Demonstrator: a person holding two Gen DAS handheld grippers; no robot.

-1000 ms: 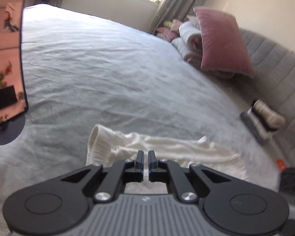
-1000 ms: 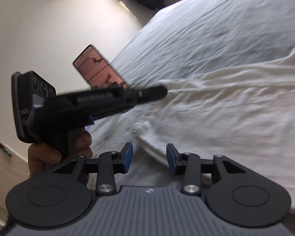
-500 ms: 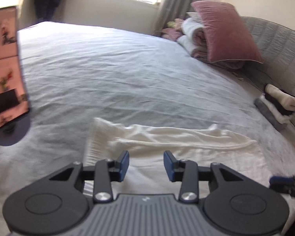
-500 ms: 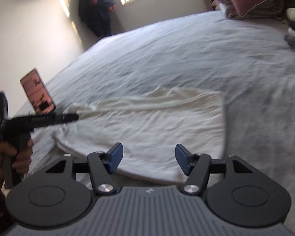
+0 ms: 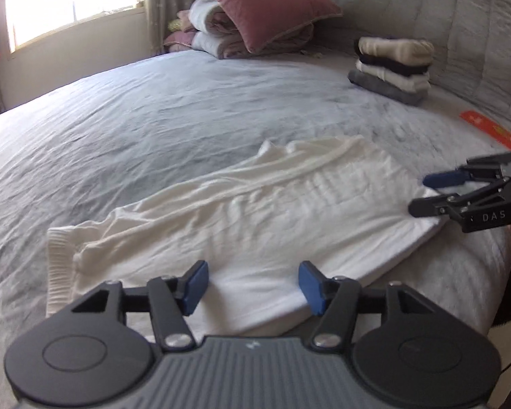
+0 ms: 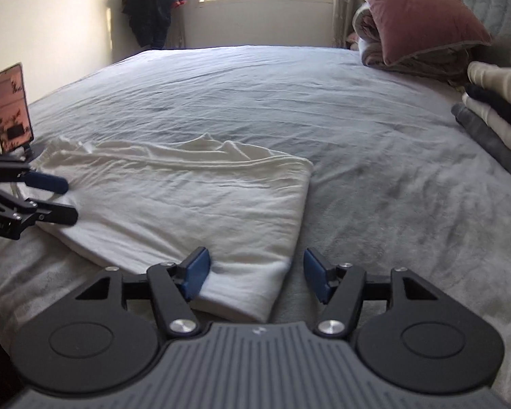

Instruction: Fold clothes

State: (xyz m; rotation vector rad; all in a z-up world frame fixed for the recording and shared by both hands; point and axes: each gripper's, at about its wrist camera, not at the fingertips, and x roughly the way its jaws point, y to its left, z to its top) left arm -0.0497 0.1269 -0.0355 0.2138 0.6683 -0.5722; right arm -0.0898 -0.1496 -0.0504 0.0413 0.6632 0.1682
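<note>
Since a second ago the white garment (image 5: 242,218) no longer sits pinched in the left gripper (image 5: 252,286); that gripper's jaws, then almost shut, are opening, and both cameras have swung round to face the far headboard. The garment lies flat on the grey bed (image 6: 289,102), folded into a long band with a ribbed hem at its left end and a loose sleeve fold along its far edge.

Its near edge runs between the left gripper's blue fingers (image 5: 196,284), none of them pressing the cloth. The right gripper (image 6: 255,274) stands about half open and empty over the near right corner; its left finger (image 6: 194,272) is over the cloth, the other over bare sheet.

Risk, as I judge it: closing here could catch only the top layer, so the fold peels apart when lifted, or drag the bedsheet up with it. Uneven pinches at the two ends would skew the next fold.

Far right, a stack of folded clothes (image 5: 391,68) waits beside the pink pillow (image 5: 265,3).
</note>
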